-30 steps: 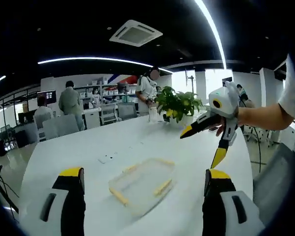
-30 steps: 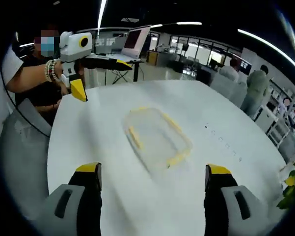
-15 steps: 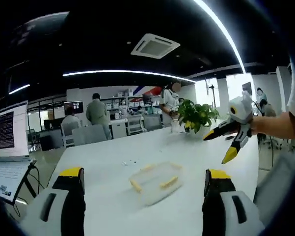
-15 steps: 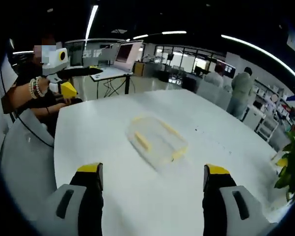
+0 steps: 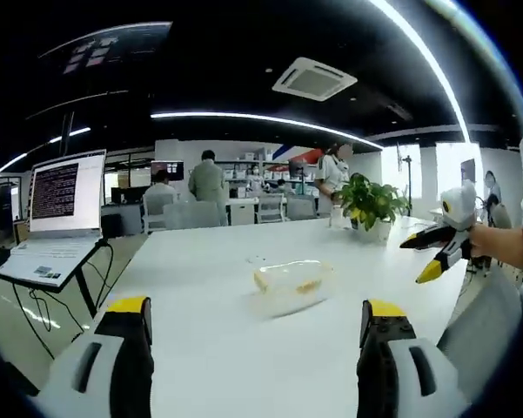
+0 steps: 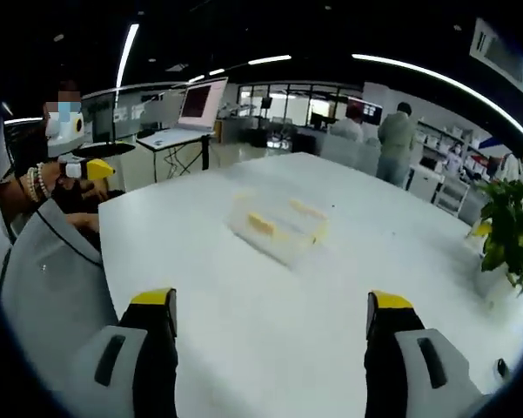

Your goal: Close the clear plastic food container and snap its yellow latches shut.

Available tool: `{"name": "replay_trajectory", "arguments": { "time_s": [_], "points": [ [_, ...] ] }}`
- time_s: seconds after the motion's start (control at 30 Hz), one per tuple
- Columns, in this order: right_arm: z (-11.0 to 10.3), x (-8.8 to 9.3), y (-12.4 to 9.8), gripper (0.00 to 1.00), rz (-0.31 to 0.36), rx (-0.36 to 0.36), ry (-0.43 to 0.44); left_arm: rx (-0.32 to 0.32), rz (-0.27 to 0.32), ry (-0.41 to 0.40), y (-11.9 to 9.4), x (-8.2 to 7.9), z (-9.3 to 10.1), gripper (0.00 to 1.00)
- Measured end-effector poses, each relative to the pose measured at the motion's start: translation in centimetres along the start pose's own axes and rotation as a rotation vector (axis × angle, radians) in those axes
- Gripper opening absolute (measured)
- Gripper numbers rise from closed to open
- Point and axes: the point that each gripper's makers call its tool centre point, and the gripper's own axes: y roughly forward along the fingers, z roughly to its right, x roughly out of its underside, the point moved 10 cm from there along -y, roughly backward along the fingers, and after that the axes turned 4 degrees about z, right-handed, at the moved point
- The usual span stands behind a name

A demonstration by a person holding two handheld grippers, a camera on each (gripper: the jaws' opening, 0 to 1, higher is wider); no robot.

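A clear plastic food container [image 5: 291, 283] with yellow latches lies flat on the white table [image 5: 200, 331], lid on it as far as I can tell. In the right gripper view the container [image 6: 277, 225] sits mid-table, well ahead of the jaws. My left gripper [image 5: 254, 335] is open, low over the near table edge, nothing between its jaws. My right gripper [image 6: 270, 322] is open too, wide apart and empty. The right gripper [image 5: 439, 244] shows at the right of the left gripper view, held by a hand. The left gripper [image 6: 78, 157] shows at the far left of the right gripper view.
A potted plant [image 5: 370, 205] stands at the far end of the table, also at the right edge as the plant [image 6: 509, 231]. A laptop [image 5: 56, 218] sits on a stand left of the table. Several people and chairs are in the background. A grey chair [image 6: 48, 287] is close at left.
Both cameras have dropped lower and pulled back, so the container looks smaller and flatter. Each gripper has drifted outward in the other's view. The container has not moved.
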Motion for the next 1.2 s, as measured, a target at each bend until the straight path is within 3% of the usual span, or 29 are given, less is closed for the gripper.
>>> {"name": "replay_trajectory", "arguments": {
  "time_s": [0.17, 0.33, 0.5, 0.6, 0.7, 0.77, 0.9, 0.97, 1.0, 1.03, 1.1, 1.2],
  "points": [
    [-0.9, 0.9, -1.6, 0.89, 0.016, 0.034, 0.046, 0.022, -0.078, -0.03, -1.2, 1.5, 0.8, 0.97],
    [-1.4, 1.8, -2.9, 0.87, 0.008, 0.063, 0.087, 0.051, -0.092, -0.074, -2.0, 2.4, 1.9, 0.96],
    [-1.8, 2.8, -3.7, 0.87, 0.006, 0.078, 0.127, 0.065, -0.08, -0.068, -2.2, 3.1, 3.2, 0.95],
    [-2.2, 3.1, -4.1, 0.86, -0.005, 0.082, 0.119, 0.1, -0.134, -0.086, -2.4, 3.7, 3.9, 0.94],
    [-2.6, 3.3, -4.6, 0.85, 0.023, 0.077, 0.108, 0.094, -0.116, -0.083, -2.7, 3.7, 4.0, 0.93],
    [-3.1, 3.4, -4.7, 0.83, 0.061, 0.04, 0.076, 0.091, -0.102, -0.133, -2.6, 3.7, 3.9, 0.95],
    [-3.1, 3.0, -4.3, 0.88, 0.103, 0.064, 0.019, 0.076, -0.137, -0.146, -2.5, 4.1, 3.7, 0.99],
    [-3.1, 3.2, -4.0, 0.92, 0.095, 0.064, 0.034, 0.076, -0.133, -0.131, -2.5, 4.1, 3.7, 0.99],
    [-3.3, 3.7, -3.9, 0.93, 0.038, 0.056, 0.067, 0.067, -0.121, -0.126, -2.5, 4.1, 3.6, 0.99],
    [-3.3, 3.9, -3.7, 0.93, 0.025, 0.044, 0.066, 0.054, -0.117, -0.133, -2.5, 4.1, 3.5, 0.98],
    [-3.3, 4.3, -3.4, 0.92, 0.005, 0.043, 0.048, 0.018, -0.119, -0.199, -2.5, 4.1, 3.2, 0.97],
    [-3.6, 4.7, -3.1, 0.98, -0.069, 0.04, -0.003, 0.011, -0.141, -0.203, -2.5, 4.3, 3.1, 0.97]
  ]
}}
